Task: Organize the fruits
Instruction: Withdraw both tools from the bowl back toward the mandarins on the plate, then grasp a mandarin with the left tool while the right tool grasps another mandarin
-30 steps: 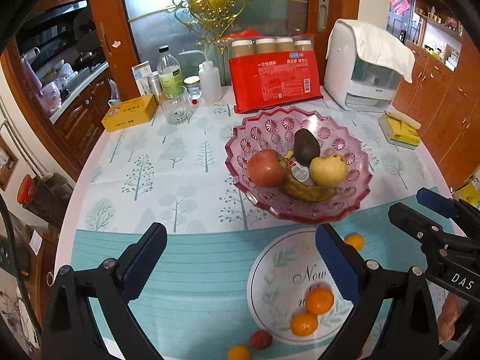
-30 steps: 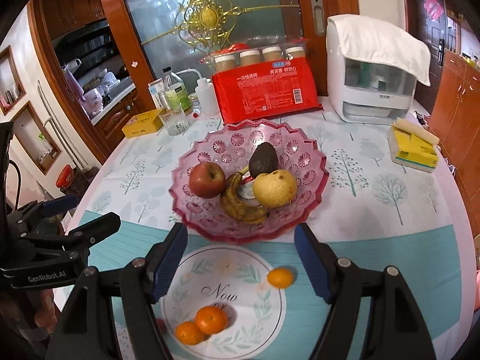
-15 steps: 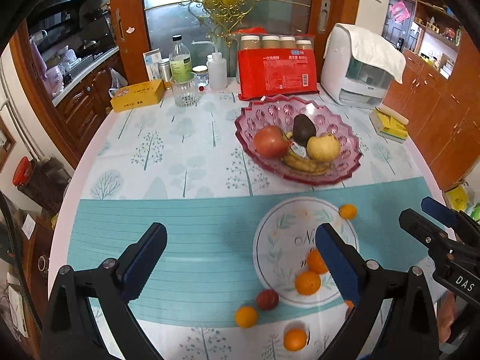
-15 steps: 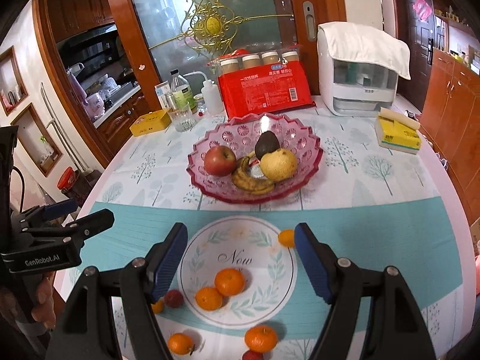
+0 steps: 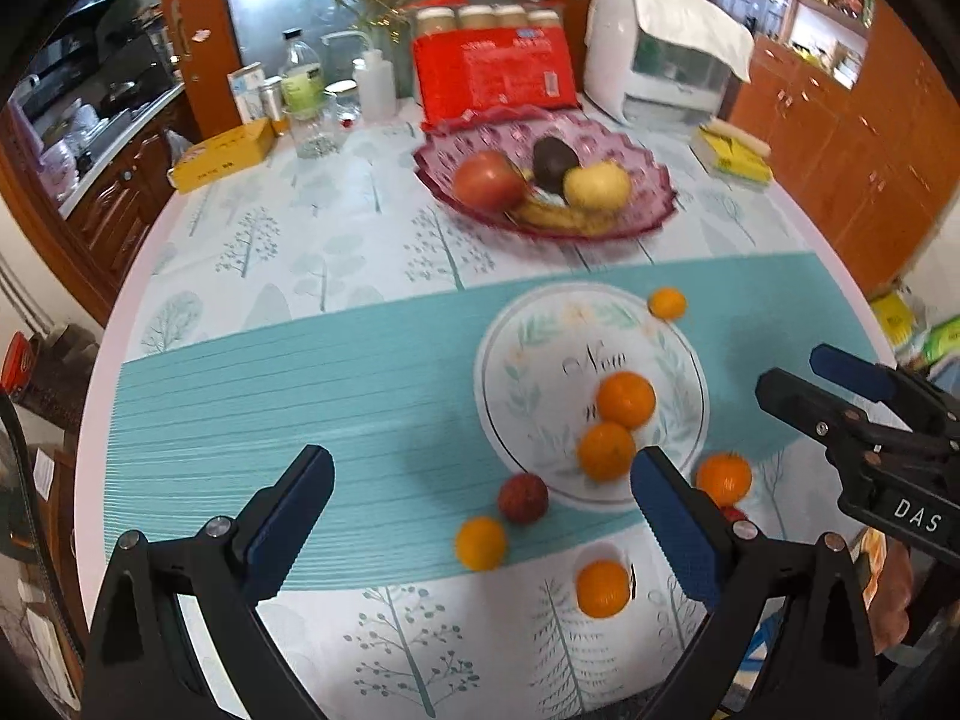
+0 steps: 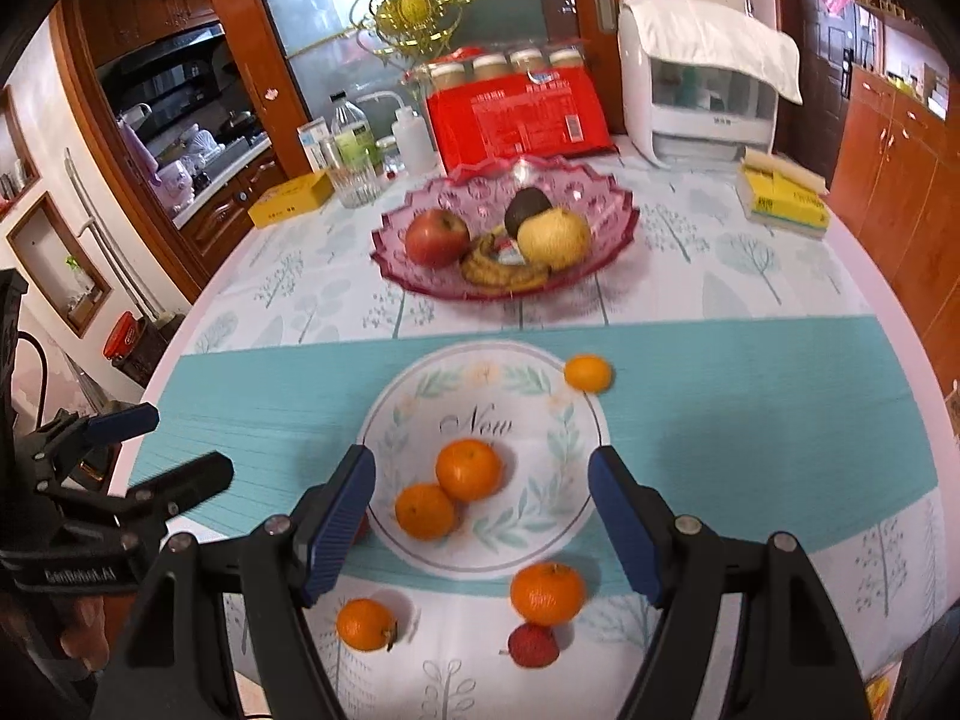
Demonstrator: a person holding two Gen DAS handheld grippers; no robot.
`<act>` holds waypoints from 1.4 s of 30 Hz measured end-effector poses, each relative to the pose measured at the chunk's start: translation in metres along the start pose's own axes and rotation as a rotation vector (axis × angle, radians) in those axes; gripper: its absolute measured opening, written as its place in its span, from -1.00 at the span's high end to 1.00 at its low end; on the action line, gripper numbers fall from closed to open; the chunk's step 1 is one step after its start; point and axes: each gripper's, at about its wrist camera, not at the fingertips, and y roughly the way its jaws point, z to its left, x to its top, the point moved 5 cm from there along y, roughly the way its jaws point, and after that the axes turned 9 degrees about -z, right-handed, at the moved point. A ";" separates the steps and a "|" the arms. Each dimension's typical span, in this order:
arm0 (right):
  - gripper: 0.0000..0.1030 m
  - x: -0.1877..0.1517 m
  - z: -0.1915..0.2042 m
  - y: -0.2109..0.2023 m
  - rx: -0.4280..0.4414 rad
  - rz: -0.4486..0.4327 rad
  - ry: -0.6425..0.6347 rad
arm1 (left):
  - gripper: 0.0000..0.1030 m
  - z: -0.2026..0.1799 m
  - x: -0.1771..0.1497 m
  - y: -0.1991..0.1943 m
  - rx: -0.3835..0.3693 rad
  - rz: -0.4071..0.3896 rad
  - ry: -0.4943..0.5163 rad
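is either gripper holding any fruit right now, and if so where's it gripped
Nothing is held. The left gripper and right gripper both stand open above the table, fingers empty; the oranges lie loose on the tablecloth.

— What has changed over the last second at the table?

— I have drawn both grippers back toward the near edge. The pink fruit bowl (image 6: 503, 240), which filled the middle of both views, now sits farther off. The near stretch of tablecloth (image 5: 252, 372) has come into sight in full.

— And the loose fruit?

— More of it shows. In the right wrist view an orange (image 6: 546, 593), a smaller orange (image 6: 366, 624) and a red lychee (image 6: 533, 645) now lie near, in front of the printed circle (image 6: 528, 516). In the left wrist view, the right gripper (image 5: 810, 384) reaches further into the frame.
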 end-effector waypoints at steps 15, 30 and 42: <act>-0.44 -0.029 -0.034 0.014 -0.069 0.060 0.073 | -0.92 -0.052 -0.015 0.059 -0.086 0.080 0.125; -0.43 -0.037 -0.050 0.054 -0.067 0.135 0.115 | -0.06 -0.078 -0.033 0.126 -0.178 0.234 0.121; -0.43 -0.034 -0.033 0.091 0.000 0.202 0.092 | 0.25 -0.053 -0.028 0.122 -0.193 0.225 0.032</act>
